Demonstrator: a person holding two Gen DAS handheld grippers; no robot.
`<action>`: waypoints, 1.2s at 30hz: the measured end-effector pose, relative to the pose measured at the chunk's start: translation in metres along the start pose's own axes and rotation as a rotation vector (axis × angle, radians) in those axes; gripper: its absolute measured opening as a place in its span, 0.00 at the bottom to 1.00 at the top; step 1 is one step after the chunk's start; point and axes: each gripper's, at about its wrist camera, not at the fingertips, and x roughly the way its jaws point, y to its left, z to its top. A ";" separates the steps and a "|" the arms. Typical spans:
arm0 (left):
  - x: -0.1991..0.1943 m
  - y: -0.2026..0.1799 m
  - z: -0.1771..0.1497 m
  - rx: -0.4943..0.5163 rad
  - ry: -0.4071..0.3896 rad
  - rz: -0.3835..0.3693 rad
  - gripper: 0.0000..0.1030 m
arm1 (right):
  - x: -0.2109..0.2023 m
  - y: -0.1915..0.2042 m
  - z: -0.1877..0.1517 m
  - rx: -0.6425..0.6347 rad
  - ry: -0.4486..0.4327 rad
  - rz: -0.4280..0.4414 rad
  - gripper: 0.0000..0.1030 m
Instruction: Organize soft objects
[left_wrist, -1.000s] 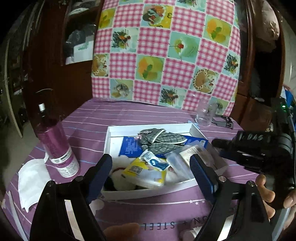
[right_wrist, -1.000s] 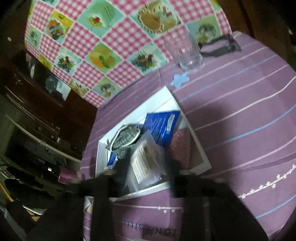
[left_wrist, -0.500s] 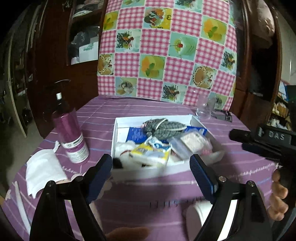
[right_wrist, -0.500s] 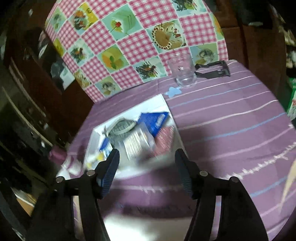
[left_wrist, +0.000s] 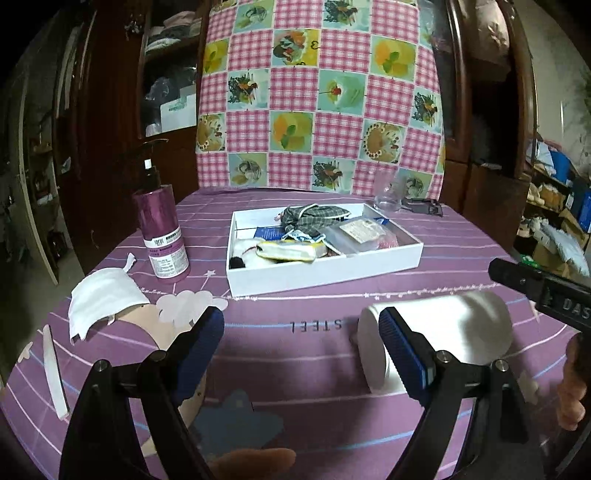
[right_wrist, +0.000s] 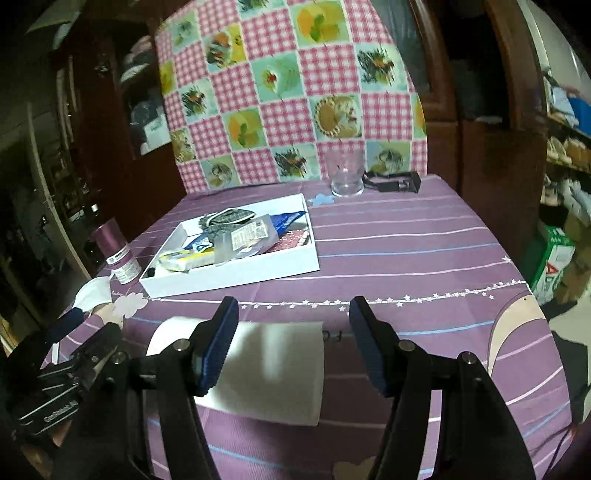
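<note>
Both grippers had backed off the tray (left_wrist: 325, 275); a white roll (left_wrist: 443, 332) lay sideways beside their wide, empty jaws.

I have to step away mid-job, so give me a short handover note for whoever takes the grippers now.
Left gripper: open, empty.
Right gripper: open, empty; its jaws have just been opening.
White tray: already holds a plaid pouch, tissue pack and clear bags.
Still out on the table: paper roll lying on its side near both grippers, and white face mask beside the pump bottle.
Left: likely put away roll and mask.
</note>
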 end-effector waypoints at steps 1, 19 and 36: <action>0.002 -0.003 -0.003 0.011 0.017 0.008 0.84 | -0.001 0.002 -0.004 -0.012 -0.011 -0.002 0.61; -0.005 -0.005 -0.004 0.025 -0.019 0.015 0.84 | -0.013 0.026 -0.019 -0.185 -0.110 -0.063 0.61; -0.007 -0.006 -0.004 0.030 -0.026 0.010 0.84 | -0.005 0.023 -0.017 -0.175 -0.062 -0.081 0.61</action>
